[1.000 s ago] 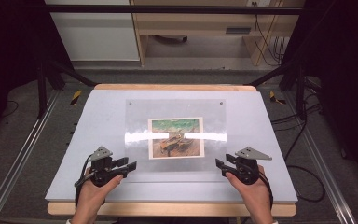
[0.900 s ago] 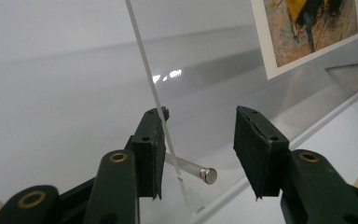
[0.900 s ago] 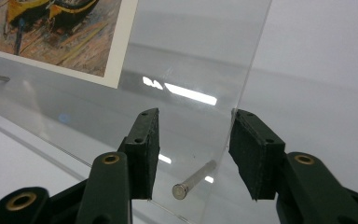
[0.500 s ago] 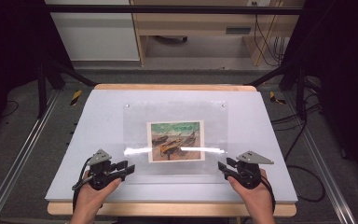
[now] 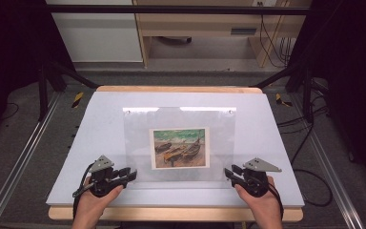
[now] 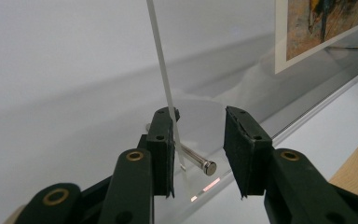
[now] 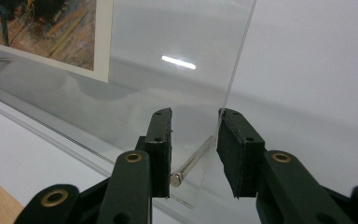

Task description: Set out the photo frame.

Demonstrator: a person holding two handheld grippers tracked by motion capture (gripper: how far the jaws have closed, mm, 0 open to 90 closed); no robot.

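A clear acrylic panel (image 5: 138, 143) with a print of beached boats (image 5: 179, 148) lies on the white board (image 5: 100, 114). My left gripper (image 5: 129, 174) is at the panel's near left corner. In the left gripper view, its jaws (image 6: 198, 140) have just been closing around a small metal pin (image 6: 200, 163) and the panel corner, with a gap still showing. My right gripper (image 5: 229, 172) is at the near right corner. Its jaws (image 7: 193, 140) have also been closing, around another metal pin (image 7: 191, 163) and the sheet's edge (image 7: 235, 74), and are not clamped.
The board rests on a wooden table (image 5: 171, 213) whose near edge runs just below my hands. Metal rails (image 5: 14, 162) flank the table. Cables (image 5: 314, 186) lie on the floor at the right. A wooden bench (image 5: 195, 24) stands behind.
The panel with the print has shifted a little toward the near edge. Both hands drew back slightly with it. The jaws of both grippers stand narrower.
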